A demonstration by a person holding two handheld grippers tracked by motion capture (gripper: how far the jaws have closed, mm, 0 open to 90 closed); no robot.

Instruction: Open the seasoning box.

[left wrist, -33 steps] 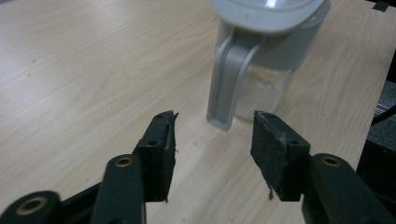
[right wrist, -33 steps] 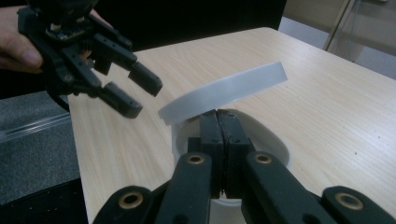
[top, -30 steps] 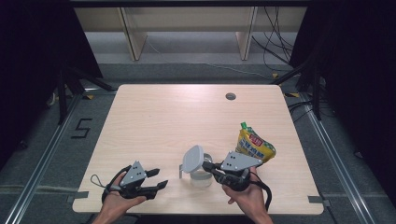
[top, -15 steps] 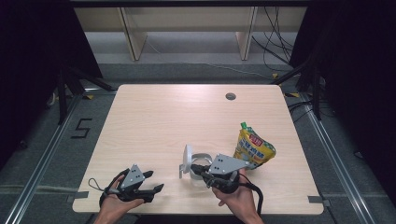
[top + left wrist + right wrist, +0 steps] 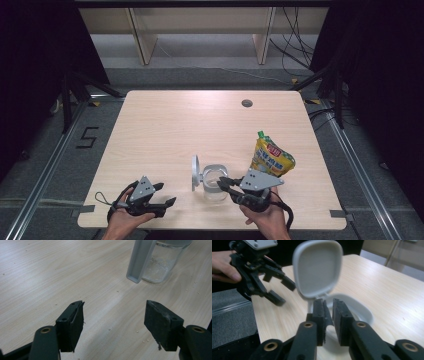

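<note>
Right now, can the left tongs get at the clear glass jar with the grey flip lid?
Probably yes. The left tongs stand open, with bare wooden table between them and the clear glass jar; its raised grey lid faces them, and the right tongs grip the far rim.

Even overhead light leaves the table (image 5: pixel 200 125) bright against dark surroundings, casting soft shadows beside the jar (image 5: pixel 214 182), whose lid (image 5: pixel 318 268) and the jaws below it blur in the right gripper view.

Both grippers, left gripper (image 5: pixel 161 196) and right gripper (image 5: pixel 226 185): black bodies, grey three-cornered top plates, brass-ringed pivot screws, worn black jaw pads, trailing black cables.
</note>
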